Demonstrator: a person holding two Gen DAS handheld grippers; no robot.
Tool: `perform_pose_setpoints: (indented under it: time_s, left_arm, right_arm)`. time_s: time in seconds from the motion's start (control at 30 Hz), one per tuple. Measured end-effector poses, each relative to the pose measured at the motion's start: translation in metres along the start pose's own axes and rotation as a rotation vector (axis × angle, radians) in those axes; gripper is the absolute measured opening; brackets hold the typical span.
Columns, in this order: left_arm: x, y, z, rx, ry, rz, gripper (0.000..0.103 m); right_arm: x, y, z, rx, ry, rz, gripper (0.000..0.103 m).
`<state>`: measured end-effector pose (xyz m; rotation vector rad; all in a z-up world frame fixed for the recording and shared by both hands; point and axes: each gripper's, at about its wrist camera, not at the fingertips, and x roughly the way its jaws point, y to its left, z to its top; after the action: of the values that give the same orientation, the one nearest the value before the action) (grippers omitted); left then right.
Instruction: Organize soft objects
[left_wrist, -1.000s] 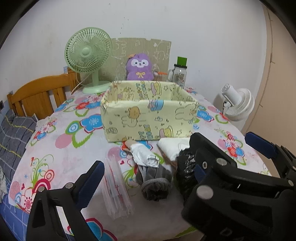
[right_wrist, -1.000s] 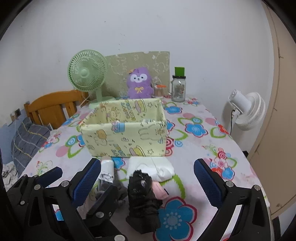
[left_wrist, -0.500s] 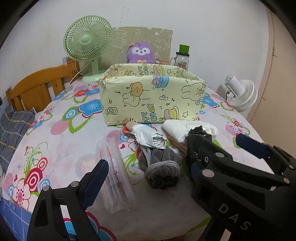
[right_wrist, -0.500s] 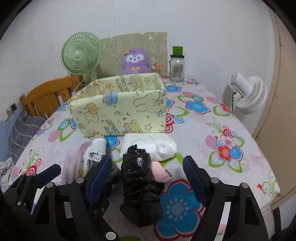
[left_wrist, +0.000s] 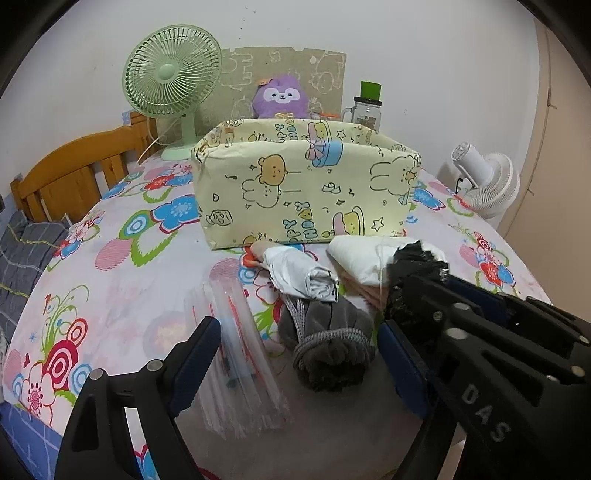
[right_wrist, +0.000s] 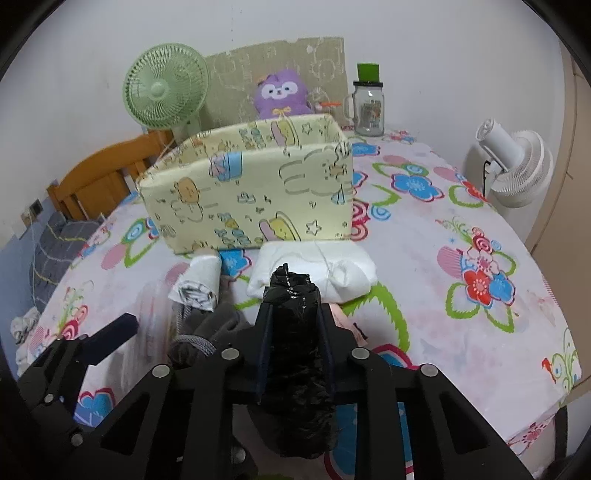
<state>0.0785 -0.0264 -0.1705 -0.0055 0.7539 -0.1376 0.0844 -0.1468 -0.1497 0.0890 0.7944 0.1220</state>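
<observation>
Over on the left, the left tongs (left_wrist: 295, 373) gape wide and empty, low over the flowered worktop (left_wrist: 122, 295), one pad beside the clear plastic sleeve (left_wrist: 240, 354), the other just past the grey sock bundle (left_wrist: 328, 347). Moving across, a white-and-grey roll (left_wrist: 303, 273) lies just behind that bundle, with the yellow cartoon box (left_wrist: 306, 192) standing behind the pile. Next, the white folded bundle (right_wrist: 317, 269) rests near the box's front wall. And on the right, the right tongs (right_wrist: 293, 332) are squeezed narrow on the black plastic roll (right_wrist: 295, 354), gripping it along its sides close to the worktop. The risk, as I read it: that crinkly plastic is slick and compressible, so it could slide out on the lift. The two tools sit close together too, so a hasty swing toward the box might clip the left one or drag the pink item (right_wrist: 341, 321) alongside.
</observation>
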Motion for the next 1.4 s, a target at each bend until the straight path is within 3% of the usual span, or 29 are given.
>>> perform_pose_setpoints:
  time_s: [0.37,0.47,0.63,1.4]
  left_arm:
    - [0.015,-0.009,0.004,0.021,0.022,-0.007,0.073]
    - [0.017,-0.009,0.003,0.014,0.035,-0.042,0.055]
    - [0.018,-0.009,0.003,0.004,0.045,-0.067,0.045]
    - [-0.027,-0.016,0.030,0.007,-0.069,-0.080,0.041]
  right_arm:
    - [0.006,-0.006,0.008,0.021,-0.008,-0.013,0.024]
    - [0.008,-0.008,0.007,0.026,-0.004,-0.014,0.024]
    - [0.007,-0.009,0.007,0.029,-0.008,-0.018,0.024]
    - [-0.032,-0.004,0.027,0.027,-0.100,-0.019,0.024]
